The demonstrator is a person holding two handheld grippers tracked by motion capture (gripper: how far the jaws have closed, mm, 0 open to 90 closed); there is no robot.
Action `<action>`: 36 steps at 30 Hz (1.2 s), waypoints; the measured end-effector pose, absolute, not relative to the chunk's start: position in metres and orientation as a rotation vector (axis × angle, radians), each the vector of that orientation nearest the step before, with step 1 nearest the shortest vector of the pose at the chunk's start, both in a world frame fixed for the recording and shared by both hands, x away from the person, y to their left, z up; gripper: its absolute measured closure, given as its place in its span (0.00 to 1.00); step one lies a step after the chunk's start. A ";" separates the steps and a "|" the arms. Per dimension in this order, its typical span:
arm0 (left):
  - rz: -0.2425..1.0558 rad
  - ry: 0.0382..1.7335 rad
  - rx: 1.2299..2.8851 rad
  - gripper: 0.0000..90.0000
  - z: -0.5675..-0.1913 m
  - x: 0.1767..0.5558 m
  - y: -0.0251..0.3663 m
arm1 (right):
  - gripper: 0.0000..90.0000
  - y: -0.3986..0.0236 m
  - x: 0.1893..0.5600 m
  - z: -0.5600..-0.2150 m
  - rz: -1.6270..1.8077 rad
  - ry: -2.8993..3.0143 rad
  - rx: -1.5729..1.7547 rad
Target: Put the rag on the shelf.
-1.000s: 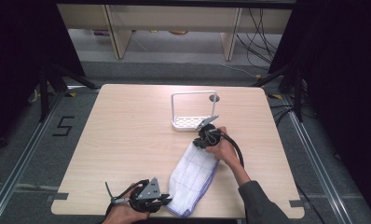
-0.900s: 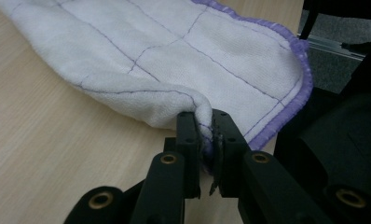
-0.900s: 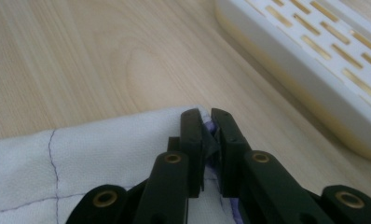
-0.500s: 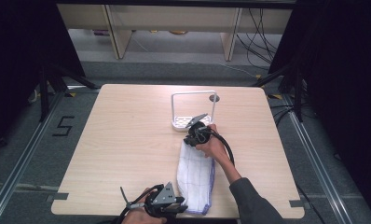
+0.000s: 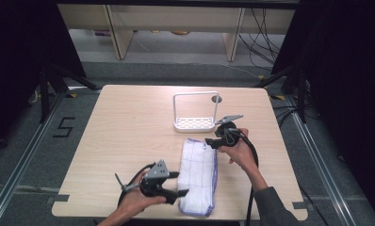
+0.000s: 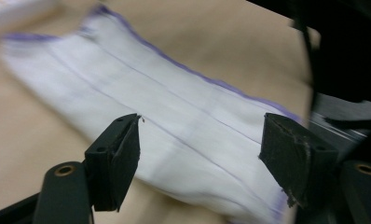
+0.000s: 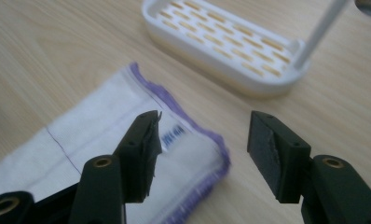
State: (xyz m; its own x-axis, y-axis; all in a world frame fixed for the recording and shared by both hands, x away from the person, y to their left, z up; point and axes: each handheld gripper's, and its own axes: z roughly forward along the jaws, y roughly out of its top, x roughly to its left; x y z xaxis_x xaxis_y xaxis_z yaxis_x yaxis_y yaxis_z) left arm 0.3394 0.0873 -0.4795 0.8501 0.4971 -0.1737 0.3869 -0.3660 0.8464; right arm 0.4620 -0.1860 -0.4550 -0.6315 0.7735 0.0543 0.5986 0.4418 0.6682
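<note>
A folded white cloth [image 5: 199, 173] with purple edging lies flat on the wooden table [image 5: 129, 132], its long side running away from me. My left gripper [image 5: 178, 184] hovers at the cloth's near left edge. Its jaws have just been opening and stand wide apart, with the cloth [image 6: 174, 102] below them and not pinched. My right gripper [image 5: 210, 142] sits at the cloth's far right corner. Its jaws have also just been opening, and the corner with its small label [image 7: 174, 140] lies free beneath them. Both the left gripper [image 6: 202, 126] and the right gripper [image 7: 204, 121] hold nothing.
A white slotted rack [image 5: 195, 123] with a tall hoop handle stands just beyond the cloth, close to the right gripper; its tray [image 7: 230, 44] is right ahead of those jaws. A round hole [image 5: 216, 99] sits in the tabletop behind it. Dark stands flank the table.
The cloth, first slanted and held at both ends, was pulled straight. Both grippers have since let go of it, opened and lifted slightly off it.
</note>
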 end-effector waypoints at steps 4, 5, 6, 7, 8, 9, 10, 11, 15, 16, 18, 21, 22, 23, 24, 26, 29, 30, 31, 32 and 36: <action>0.179 0.770 1.961 0.32 -0.479 0.377 0.092 | 0.49 -0.204 0.460 -0.466 0.949 2.430 1.200; 0.202 0.799 1.964 0.32 -0.479 0.386 0.093 | 0.49 -0.205 0.457 -0.466 0.934 2.432 1.252; 0.202 0.799 1.964 0.32 -0.479 0.386 0.093 | 0.49 -0.207 0.458 -0.468 0.934 2.430 1.248; 0.214 0.819 1.963 0.32 -0.480 0.397 0.094 | 0.49 -0.207 0.457 -0.470 0.947 2.416 1.274; 0.232 0.828 1.964 0.32 -0.481 0.401 0.093 | 0.49 -0.207 0.456 -0.469 0.920 2.434 1.288; 0.241 0.829 1.977 0.32 -0.481 0.406 0.093 | 0.49 -0.208 0.458 -0.471 0.920 2.437 1.240; 0.243 0.841 1.979 0.32 -0.482 0.411 0.092 | 0.49 -0.206 0.457 -0.471 0.918 2.432 1.285; 0.248 0.853 1.969 0.32 -0.484 0.415 0.090 | 0.48 -0.206 0.457 -0.473 0.924 2.429 1.285; 0.273 0.863 2.010 0.32 -0.490 0.433 0.086 | 0.48 -0.208 0.460 -0.477 0.903 2.440 1.232; 0.283 0.869 2.008 0.32 -0.491 0.436 0.085 | 0.48 -0.208 0.460 -0.477 0.906 2.433 1.243; 0.270 0.886 2.017 0.32 -0.496 0.445 0.083 | 0.47 -0.207 0.459 -0.476 0.896 2.431 1.288; 0.265 0.878 2.031 0.32 -0.500 0.454 0.082 | 0.47 -0.207 0.460 -0.476 0.909 2.424 1.299; 0.266 0.882 2.031 0.32 -0.501 0.457 0.082 | 0.47 -0.207 0.461 -0.476 0.905 2.424 1.306; 0.247 0.896 2.017 0.32 -0.502 0.462 0.082 | 0.47 -0.207 0.461 -0.476 0.907 2.422 1.298; 0.240 0.904 2.009 0.33 -0.503 0.464 0.080 | 0.47 -0.206 0.462 -0.478 0.902 2.421 1.277; 0.236 0.890 2.022 0.33 -0.503 0.469 0.079 | 0.47 -0.206 0.464 -0.480 0.892 2.430 1.267; 0.227 0.893 2.015 0.34 -0.504 0.473 0.074 | 0.46 -0.204 0.465 -0.482 0.915 2.416 1.298; 0.222 0.897 2.009 0.33 -0.505 0.474 0.072 | 0.46 -0.203 0.466 -0.482 0.910 2.402 1.287; 0.220 0.893 2.018 0.33 -0.505 0.474 0.072 | 0.46 -0.203 0.466 -0.482 0.915 2.413 1.299; 0.217 0.899 2.015 0.33 -0.507 0.475 0.071 | 0.46 -0.203 0.466 -0.481 0.895 2.429 1.288; 0.208 0.895 2.034 0.34 -0.511 0.479 0.070 | 0.45 -0.201 0.469 -0.484 0.883 2.437 1.273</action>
State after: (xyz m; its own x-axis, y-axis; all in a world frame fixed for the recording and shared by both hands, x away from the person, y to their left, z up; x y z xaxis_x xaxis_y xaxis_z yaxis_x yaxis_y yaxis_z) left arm 0.4795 0.0702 -0.5110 0.7262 0.6636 -0.1794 0.5166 -0.3547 0.7793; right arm 0.4687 -0.2012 -0.4844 -0.5855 0.8089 0.0533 0.6551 0.4334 0.6188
